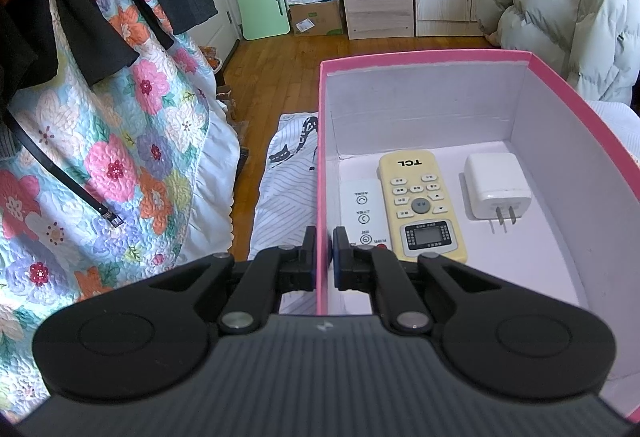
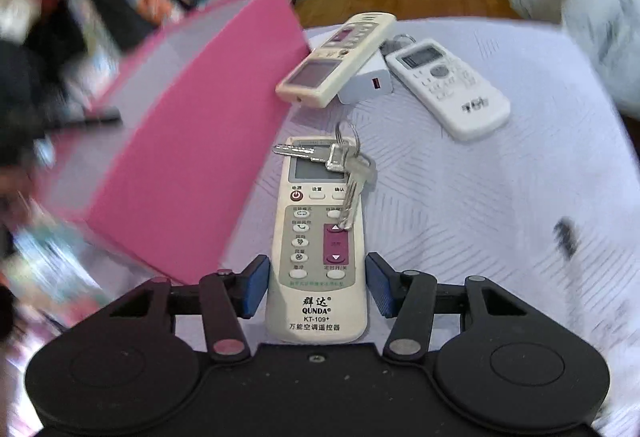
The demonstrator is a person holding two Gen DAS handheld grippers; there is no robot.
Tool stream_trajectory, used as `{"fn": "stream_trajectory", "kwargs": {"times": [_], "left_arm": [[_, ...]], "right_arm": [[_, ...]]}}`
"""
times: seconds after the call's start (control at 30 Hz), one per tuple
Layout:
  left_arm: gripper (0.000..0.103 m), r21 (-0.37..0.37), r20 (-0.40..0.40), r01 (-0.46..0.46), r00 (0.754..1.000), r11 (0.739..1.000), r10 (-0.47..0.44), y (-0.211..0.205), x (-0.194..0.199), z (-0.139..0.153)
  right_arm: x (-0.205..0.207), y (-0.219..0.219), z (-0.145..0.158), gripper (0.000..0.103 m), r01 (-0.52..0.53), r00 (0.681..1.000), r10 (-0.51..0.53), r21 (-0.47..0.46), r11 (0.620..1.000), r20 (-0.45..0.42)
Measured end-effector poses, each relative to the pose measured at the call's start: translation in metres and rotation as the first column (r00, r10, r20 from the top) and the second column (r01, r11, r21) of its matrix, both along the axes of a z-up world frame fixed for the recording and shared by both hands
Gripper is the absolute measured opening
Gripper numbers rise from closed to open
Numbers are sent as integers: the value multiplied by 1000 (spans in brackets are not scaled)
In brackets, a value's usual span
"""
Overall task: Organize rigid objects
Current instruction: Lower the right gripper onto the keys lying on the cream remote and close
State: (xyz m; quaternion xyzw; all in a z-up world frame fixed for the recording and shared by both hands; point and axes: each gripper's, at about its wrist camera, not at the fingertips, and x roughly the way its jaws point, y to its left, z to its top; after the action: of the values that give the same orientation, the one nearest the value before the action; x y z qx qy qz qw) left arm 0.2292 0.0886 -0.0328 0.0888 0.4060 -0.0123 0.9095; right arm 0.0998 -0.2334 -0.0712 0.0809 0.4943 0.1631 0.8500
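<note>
- Cream QUNDA remote with a maroon rocker button [image 2: 316,257]: it lies flat on the pale striped bedspread [image 2: 480,217], just beside the pink cardboard box [image 2: 192,141], its lower end between your right gripper [image 2: 316,287] pads.
- Right jaws: spread, blue pads either side of the remote's body, a gap showing on both sides; no grip yet.
- Steel key bunch on a ring [image 2: 344,165] rests loose across the remote's screen end. Lift or tilt the remote and, I judge, the keys slide off.
- Left gripper [image 1: 324,257]: jaws pinching the near-left wall of the pink box, one pad outside, one inside.
- Inside the box: yellowed TCL remote [image 1: 422,205], slim white remote [image 1: 362,211] beside it, white plug charger [image 1: 498,187] apart to the right.
- Risk: the box appears tilted in the right view; a slack hold could shift the contents.
- Right view is motion-blurred at its edges; close only when centred.
</note>
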Motion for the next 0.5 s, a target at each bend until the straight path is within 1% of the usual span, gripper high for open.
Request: {"fn": "stream_trajectory", "kwargs": {"times": [0.03, 0.07, 0.1, 0.13, 0.27, 0.3, 0.37, 0.4, 0.43, 0.47, 0.5], "left_arm": [[6, 0, 0, 0, 1000, 1000, 0, 0, 0, 0], [6, 0, 0, 0, 1000, 1000, 0, 0, 0, 0], [6, -1, 0, 0, 1000, 1000, 0, 0, 0, 0], [6, -4, 0, -1, 1000, 1000, 1, 0, 0, 0], [6, 0, 0, 1, 1000, 1000, -1, 1, -1, 0], [6, 0, 0, 0, 1000, 1000, 0, 0, -1, 0], [6, 0, 0, 0, 1000, 1000, 0, 0, -1, 0], [6, 0, 0, 0, 1000, 1000, 0, 0, -1, 0], [6, -1, 0, 0, 1000, 1000, 0, 1, -1, 0], [6, 0, 0, 0, 1000, 1000, 0, 0, -1, 0], [6, 0, 1, 1, 1000, 1000, -1, 1, -1, 0]], "right_arm": [[-1, 7, 1, 59, -23, 1000, 24, -52, 998, 16], [2, 10, 2, 64, -39, 999, 41, -73, 997, 27], [3, 13, 4, 67, -46, 998, 49, -73, 996, 36], [6, 13, 7, 73, -36, 998, 39, -62, 997, 50], [21, 10, 18, 75, 7, 990, 4, -82, 997, 137], [29, 10, 17, 75, 21, 989, -8, -88, 996, 145], [44, 8, 11, 74, 47, 987, -36, -66, 997, 156], [51, 7, 7, 72, 57, 986, -51, -36, 998, 156], [59, 5, 3, 57, 62, 987, -60, -10, 998, 150], [65, 5, -2, 32, 63, 988, -62, 2, 998, 139], [69, 7, -6, 29, 65, 989, -64, -8, 998, 137]]}}
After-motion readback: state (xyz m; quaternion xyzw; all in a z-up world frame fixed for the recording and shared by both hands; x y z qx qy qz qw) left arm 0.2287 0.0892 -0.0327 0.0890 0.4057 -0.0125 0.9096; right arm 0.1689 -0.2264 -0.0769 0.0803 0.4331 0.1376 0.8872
